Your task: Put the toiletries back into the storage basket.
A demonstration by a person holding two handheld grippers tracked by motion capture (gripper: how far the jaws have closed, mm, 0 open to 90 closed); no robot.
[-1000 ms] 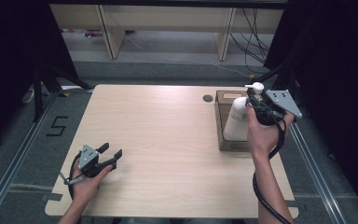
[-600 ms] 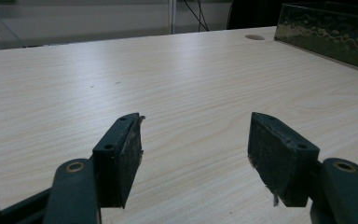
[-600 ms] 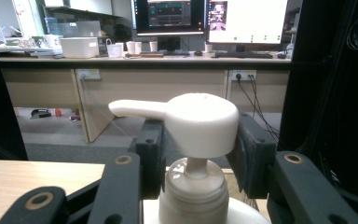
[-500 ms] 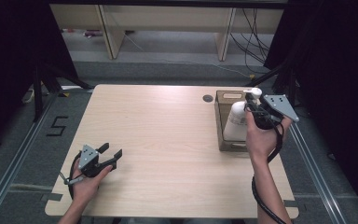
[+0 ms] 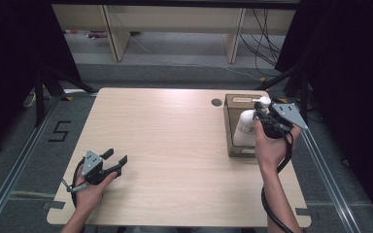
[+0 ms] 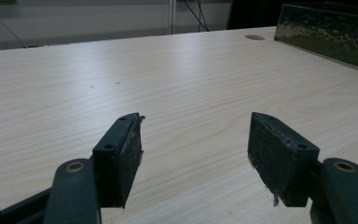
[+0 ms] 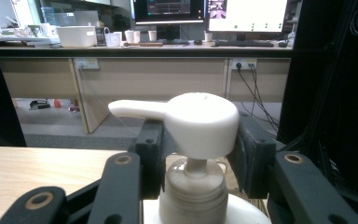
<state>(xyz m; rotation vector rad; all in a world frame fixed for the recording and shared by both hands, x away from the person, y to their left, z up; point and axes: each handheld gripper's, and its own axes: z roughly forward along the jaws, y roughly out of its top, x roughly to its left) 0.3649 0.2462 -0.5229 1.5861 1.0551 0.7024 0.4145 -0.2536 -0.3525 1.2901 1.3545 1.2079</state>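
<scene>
A white pump bottle (image 5: 245, 127) stands upright inside a dark wooden box (image 5: 228, 127) at the table's right side. My right gripper (image 5: 261, 114) is shut on it, its jaws either side of the pump head (image 7: 200, 121). In the right gripper view, the right gripper (image 7: 198, 154) has its pads pressed against the white head and neck, and the nozzle points left. My left gripper (image 5: 115, 158) rests at the table's front left, far from the box. In the left gripper view, the left gripper (image 6: 196, 149) stands open with bare tabletop between its pads.
The light wooden table (image 5: 175, 145) has a round cable hole (image 5: 216, 102) just left of the box's far corner. The box wall (image 6: 331, 32) shows at the far right of the left gripper view. Shelves and cables stand on the floor beyond the table.
My right hand has shifted slightly toward me with the bottle, which now sits a little lower in the box. The left gripper has not moved.
</scene>
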